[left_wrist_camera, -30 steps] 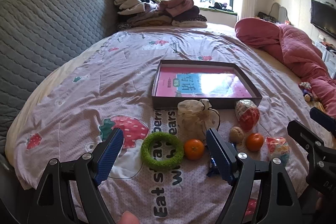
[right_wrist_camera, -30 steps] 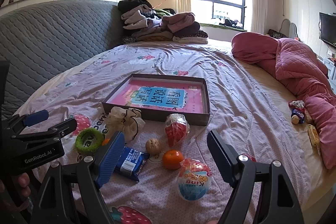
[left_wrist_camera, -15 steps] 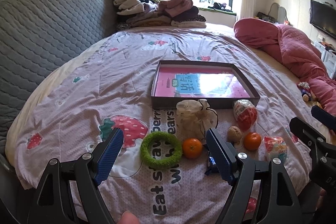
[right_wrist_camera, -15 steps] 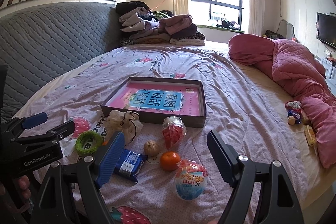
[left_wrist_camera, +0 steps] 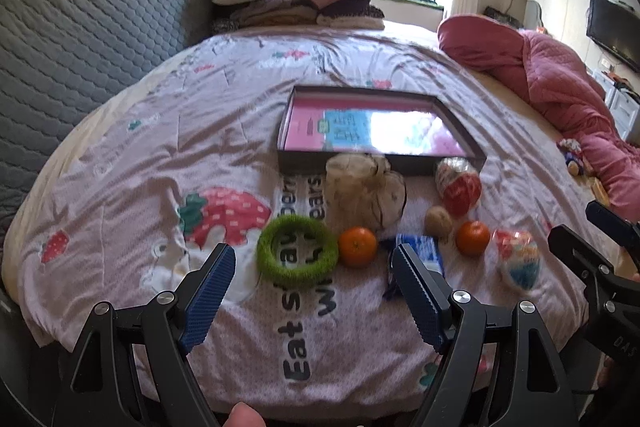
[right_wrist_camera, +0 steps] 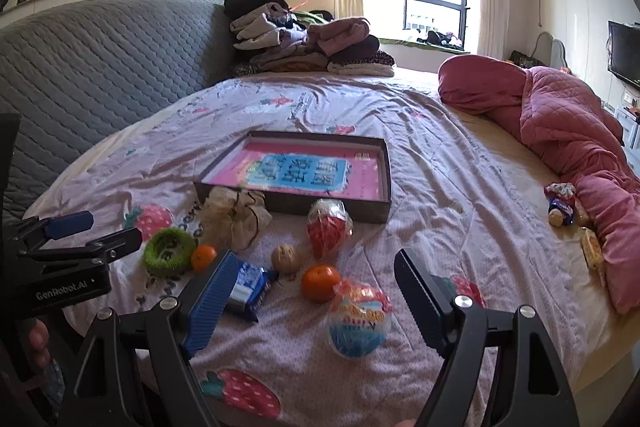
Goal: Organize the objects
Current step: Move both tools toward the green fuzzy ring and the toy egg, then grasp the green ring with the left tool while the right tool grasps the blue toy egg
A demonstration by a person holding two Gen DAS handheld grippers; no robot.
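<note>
A shallow dark box (left_wrist_camera: 460, 131) (right_wrist_camera: 386, 183) with a pink and blue bottom lies on the bed. In front of it sit a cream drawstring pouch (left_wrist_camera: 364, 187) (right_wrist_camera: 236, 215), a green ring (left_wrist_camera: 297, 254) (right_wrist_camera: 168, 251), two oranges (left_wrist_camera: 357, 247) (left_wrist_camera: 473, 238) (right_wrist_camera: 319, 282), a walnut (left_wrist_camera: 438, 221) (right_wrist_camera: 286, 258), a blue snack packet (left_wrist_camera: 422, 251) (right_wrist_camera: 250, 285) and two wrapped egg toys (left_wrist_camera: 458, 185) (right_wrist_camera: 358, 319). My left gripper (left_wrist_camera: 312, 273) is open, low over the bed just short of the ring. My right gripper (right_wrist_camera: 314, 279) is open, near the packet and the second orange.
A pink quilt (right_wrist_camera: 568, 131) lies bunched at the right, with small toys and snacks (right_wrist_camera: 562, 201) beside it. Folded clothes (right_wrist_camera: 304, 43) are stacked at the far end. A grey padded headboard (right_wrist_camera: 100, 67) runs along the left.
Both grippers have drifted slightly back and up; the objects sit a little higher and farther in the views. Nothing was grasped and no object has moved.
</note>
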